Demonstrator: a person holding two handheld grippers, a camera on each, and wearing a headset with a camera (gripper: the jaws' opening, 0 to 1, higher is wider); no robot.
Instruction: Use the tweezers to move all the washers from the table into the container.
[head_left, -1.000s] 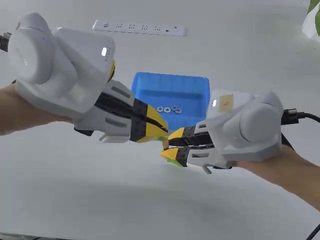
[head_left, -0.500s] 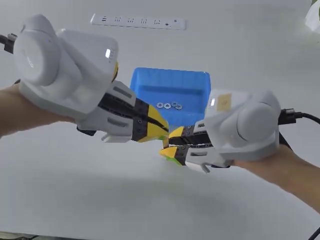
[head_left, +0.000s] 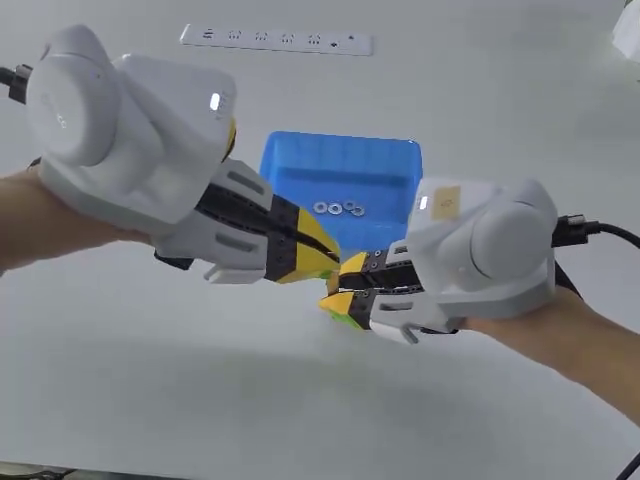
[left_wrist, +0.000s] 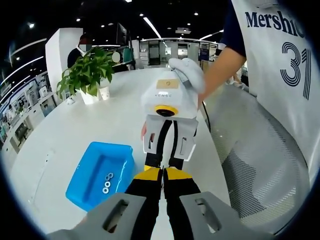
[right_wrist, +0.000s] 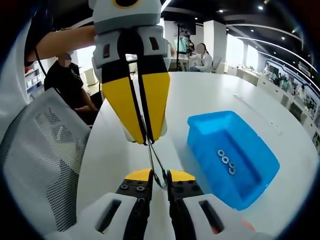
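Observation:
A blue container (head_left: 340, 147) stands on the white table just behind both grippers, with three washers (head_left: 337, 208) in a row inside it. My left gripper (head_left: 325, 255) and right gripper (head_left: 342, 285) meet tip to tip in front of it. In the right gripper view, thin metal tweezers (right_wrist: 152, 157) run from the left gripper's (right_wrist: 146, 140) shut yellow jaws down into the right gripper's (right_wrist: 160, 179) nearly closed jaws. The container (right_wrist: 260, 192) and washers (right_wrist: 225, 161) lie to the right. In the left gripper view, my left gripper (left_wrist: 163, 174) faces the right one, with the washers (left_wrist: 107, 183) lower left.
A white power strip (head_left: 275, 41) lies at the table's far edge. A potted plant (left_wrist: 87, 75) stands further along the table. A mesh chair (right_wrist: 45, 150) sits beside the table, and people are in the room behind. Bare tabletop (head_left: 150, 380) stretches in front.
The grippers stay tip to tip on the tweezers, edging slightly closer. The head view has shifted a little.

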